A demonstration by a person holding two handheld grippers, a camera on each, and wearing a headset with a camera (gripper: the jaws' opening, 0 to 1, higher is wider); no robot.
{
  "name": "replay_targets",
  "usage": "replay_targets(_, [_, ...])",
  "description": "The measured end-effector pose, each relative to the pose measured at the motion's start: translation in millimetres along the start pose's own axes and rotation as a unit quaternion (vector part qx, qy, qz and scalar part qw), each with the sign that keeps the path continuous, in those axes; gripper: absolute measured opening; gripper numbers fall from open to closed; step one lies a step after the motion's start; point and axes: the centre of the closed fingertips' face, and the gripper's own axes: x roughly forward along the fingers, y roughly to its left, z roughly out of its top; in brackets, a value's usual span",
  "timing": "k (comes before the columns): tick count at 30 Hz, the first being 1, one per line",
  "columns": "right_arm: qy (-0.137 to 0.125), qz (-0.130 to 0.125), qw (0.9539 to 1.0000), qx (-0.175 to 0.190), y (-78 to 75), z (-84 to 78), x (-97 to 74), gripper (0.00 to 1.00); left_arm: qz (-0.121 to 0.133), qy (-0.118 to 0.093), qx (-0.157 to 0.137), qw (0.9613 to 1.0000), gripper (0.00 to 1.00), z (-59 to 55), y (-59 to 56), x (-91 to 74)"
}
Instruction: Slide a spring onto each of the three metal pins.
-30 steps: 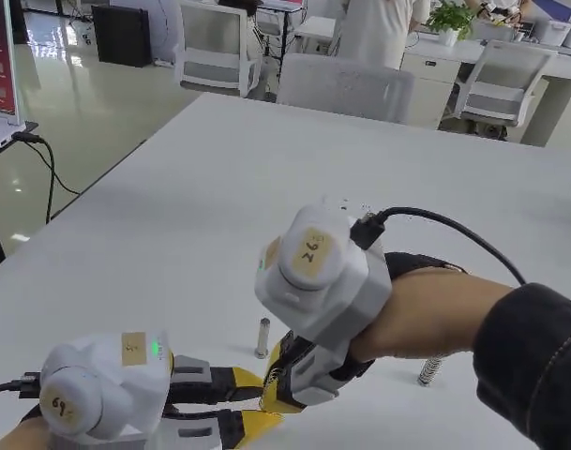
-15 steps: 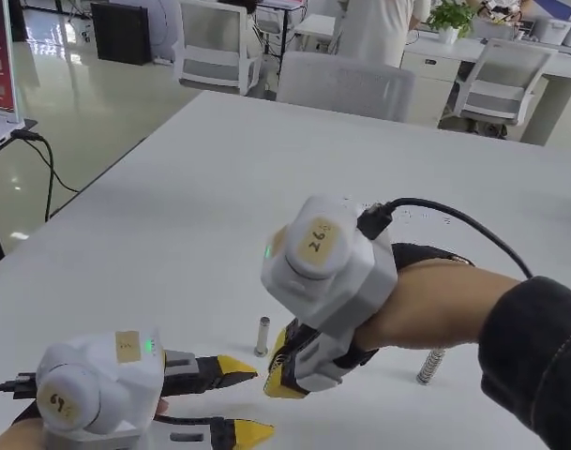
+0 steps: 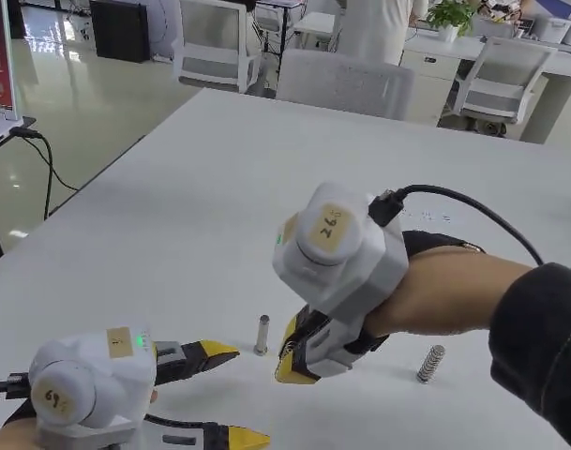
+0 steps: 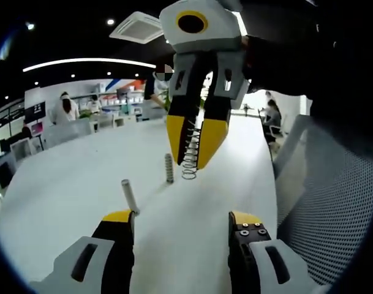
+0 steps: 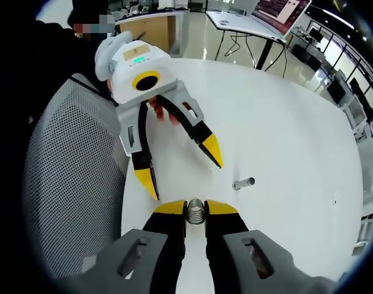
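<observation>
The left gripper (image 3: 240,394) had drawn back, jaws spread. The right gripper (image 3: 294,361) pinched a spring (image 5: 196,211) end-down (apparently for threading) just beside the upright pin (image 3: 262,335) on the counter (image 3: 266,187).

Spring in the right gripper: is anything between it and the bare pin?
Nothing visible. The spring held in the right gripper has bare table between it and the upright pin; the left gripper, fingers open, sits beside the pin, not over it.
</observation>
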Motion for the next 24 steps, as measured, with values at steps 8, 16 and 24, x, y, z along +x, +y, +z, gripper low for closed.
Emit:
replay_targets(8, [-0.001,-0.010,1.0000,-0.002,-10.8,2.4,-6.0,0.09,0.007,0.002,-0.003,1.0000,0.62,-1.7,3.4,-2.2])
replay_targets(16, [0.000,-0.027,0.9996,-0.004,-31.7,3.7,-11.1,0.09,0.015,0.004,-0.007,0.9999,0.68,-3.6,7.1,-4.0])
replay_targets(24, [-0.006,-0.041,0.9991,-0.011,-53.0,15.1,-8.1,0.09,0.018,0.005,-0.011,0.9998,0.73,-5.5,8.7,-4.2])
